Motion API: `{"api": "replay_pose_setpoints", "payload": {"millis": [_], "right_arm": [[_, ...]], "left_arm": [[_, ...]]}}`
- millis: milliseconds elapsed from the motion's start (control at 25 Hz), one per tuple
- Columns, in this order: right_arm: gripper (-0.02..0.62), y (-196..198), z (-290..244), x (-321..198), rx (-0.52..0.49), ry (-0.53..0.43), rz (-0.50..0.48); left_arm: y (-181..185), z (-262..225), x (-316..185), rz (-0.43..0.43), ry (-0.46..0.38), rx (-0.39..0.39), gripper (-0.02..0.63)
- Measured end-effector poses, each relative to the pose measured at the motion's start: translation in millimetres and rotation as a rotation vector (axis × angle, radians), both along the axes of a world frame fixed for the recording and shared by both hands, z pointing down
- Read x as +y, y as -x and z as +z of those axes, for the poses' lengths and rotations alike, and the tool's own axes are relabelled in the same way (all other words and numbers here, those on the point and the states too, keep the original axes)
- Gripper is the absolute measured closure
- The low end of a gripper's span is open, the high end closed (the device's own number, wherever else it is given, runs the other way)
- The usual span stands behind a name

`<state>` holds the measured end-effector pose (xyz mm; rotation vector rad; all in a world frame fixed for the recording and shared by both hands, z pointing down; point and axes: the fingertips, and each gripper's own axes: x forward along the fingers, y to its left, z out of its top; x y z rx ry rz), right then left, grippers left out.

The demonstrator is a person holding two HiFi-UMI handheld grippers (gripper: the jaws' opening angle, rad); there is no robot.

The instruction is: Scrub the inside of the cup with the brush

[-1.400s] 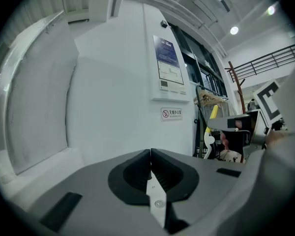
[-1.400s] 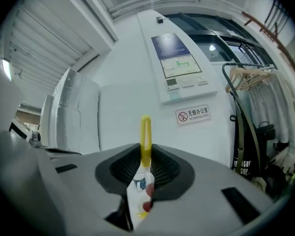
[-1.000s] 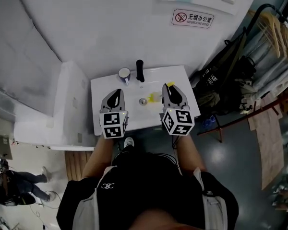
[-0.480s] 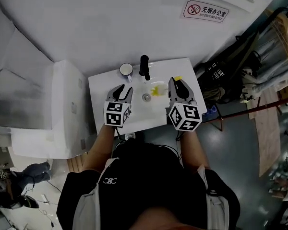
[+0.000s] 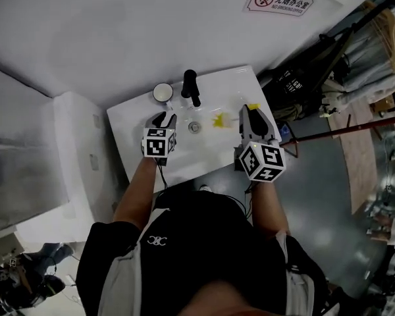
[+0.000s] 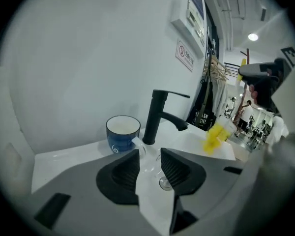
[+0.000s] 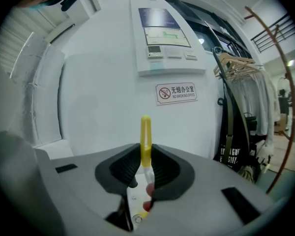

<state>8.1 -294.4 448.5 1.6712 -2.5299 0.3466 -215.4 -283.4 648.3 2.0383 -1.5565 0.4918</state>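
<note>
Looking down in the head view, finds the brush (image 5: 253,106) pinched in the right tongs (image 5: 250,112), well right of the tap (image 5: 191,87), above the right end of the sink (image 5: 128,140). Shows only a short yellow bit of it at the jaw tips, so no telling its long axis from here. Puts the cup (image 5: 162,92) just left of the tap on the back ledge, upright, mouth up, pale inside. Places the left tongs (image 5: 164,118) in front of the tap and slightly left, over the basin, near the drain (image 5: 193,127). Leaves a yellow lump (image 5: 218,119) in the basin right of the tap; cannot tell whether joined to the brush.

Turning to the left gripper view, gives the left tongs (image 6: 149,156) jaws apart, just opened, with nothing between them but bare basin and the drain (image 6: 164,183). Sets the cup (image 6: 123,134), blue outside, just left of the tap (image 6: 155,117), standing straight with only its white wall showing within. Catches the yellow lump (image 6: 214,136) blurred, right of the tap.

Moving to the right gripper view, has the right tongs (image 7: 146,154) closed on the brush (image 7: 145,132): long axis upright, rounded yellow end up and clear of the jaw tips, lower part turning see-through below the pads, with something red beside it too small to name.
</note>
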Motion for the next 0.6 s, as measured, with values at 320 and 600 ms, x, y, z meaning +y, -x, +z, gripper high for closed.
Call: {"api": "replay_pose_setpoints", "payload": {"millis": [320,600], "right_arm": [[0.523,-15.7,8.0,3.5,-0.026,0.058,0.073],[0.523,-31.6,13.2,11.0,-0.023,0.08,0.12]], "left_arm": [[3.1,34.6,-21.3,0.036,0.034,-0.036,0.468],[-4.7,42.2,-37.8,0.031,0.036,-0.007,0.468]]}}
